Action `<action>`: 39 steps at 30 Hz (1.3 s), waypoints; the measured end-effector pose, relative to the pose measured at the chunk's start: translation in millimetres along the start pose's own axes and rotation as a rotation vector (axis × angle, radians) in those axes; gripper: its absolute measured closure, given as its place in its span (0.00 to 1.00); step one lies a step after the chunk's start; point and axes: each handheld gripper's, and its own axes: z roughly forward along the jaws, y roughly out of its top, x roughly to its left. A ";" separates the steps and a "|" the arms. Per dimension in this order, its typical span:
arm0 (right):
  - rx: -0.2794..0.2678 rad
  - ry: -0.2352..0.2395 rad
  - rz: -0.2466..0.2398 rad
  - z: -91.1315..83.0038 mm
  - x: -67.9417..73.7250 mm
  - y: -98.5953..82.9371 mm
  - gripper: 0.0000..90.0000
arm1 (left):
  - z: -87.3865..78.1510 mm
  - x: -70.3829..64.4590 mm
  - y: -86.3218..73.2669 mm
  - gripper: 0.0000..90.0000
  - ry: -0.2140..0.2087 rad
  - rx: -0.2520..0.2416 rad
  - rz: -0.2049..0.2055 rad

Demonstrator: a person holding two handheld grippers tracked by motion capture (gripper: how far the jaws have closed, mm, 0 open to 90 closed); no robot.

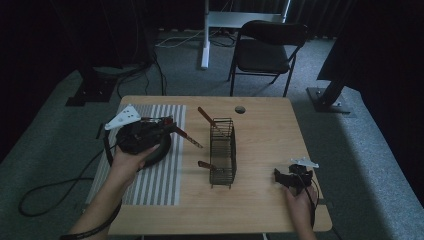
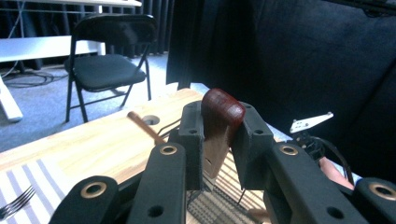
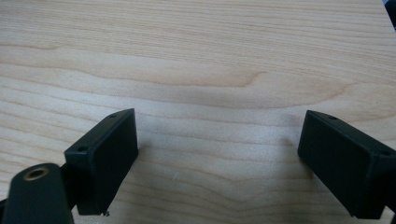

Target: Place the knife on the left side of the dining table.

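Note:
My left gripper (image 1: 169, 126) hovers over the striped placemat (image 1: 150, 185), shut on the red-brown wooden handle (image 2: 222, 116) of a utensil. The utensil's shaft (image 1: 190, 139) slants right and down toward the black wire basket (image 1: 223, 152) at the table's middle. Two more wooden-handled utensils rest in the basket: one sticks out at its far end (image 1: 205, 115), one at its left side (image 1: 204, 164). My right gripper (image 1: 291, 178) rests near the front right of the table. It is open, with bare wood between its black fingers (image 3: 105, 158).
A fork (image 2: 15, 205) lies on the placemat. A dark round object (image 1: 161, 150) sits beneath the left gripper. There is a round hole (image 1: 240, 109) near the table's far edge. A black folding chair (image 1: 267, 47) stands beyond the table, and cables trail on the floor at left.

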 end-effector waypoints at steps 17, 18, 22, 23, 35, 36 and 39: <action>0.001 0.000 0.001 0.0 0.1 -0.1 0.12 | -33.8 25.6 -47.9 0.84 0.033 0.010 -0.071; 0.000 0.000 0.001 0.1 0.1 -0.1 0.12 | -35.9 26.0 -50.9 0.84 0.044 0.009 -0.070; 0.001 0.000 0.001 0.0 0.1 -0.1 0.12 | -41.5 29.9 -64.5 0.84 0.050 0.025 -0.078; 0.001 0.000 0.001 0.0 0.1 -0.1 0.12 | -41.5 29.9 -64.5 0.84 0.050 0.025 -0.078; 0.001 0.000 0.001 0.0 0.1 -0.1 0.12 | -51.7 42.9 -103.0 0.84 0.094 0.052 -0.128; 0.000 0.000 0.001 0.0 0.1 -0.1 0.12 | -51.9 46.1 -108.7 0.84 0.093 0.056 -0.148; 0.001 0.000 0.001 0.0 0.1 0.0 0.12 | -51.1 49.4 -115.6 0.84 0.102 0.076 -0.151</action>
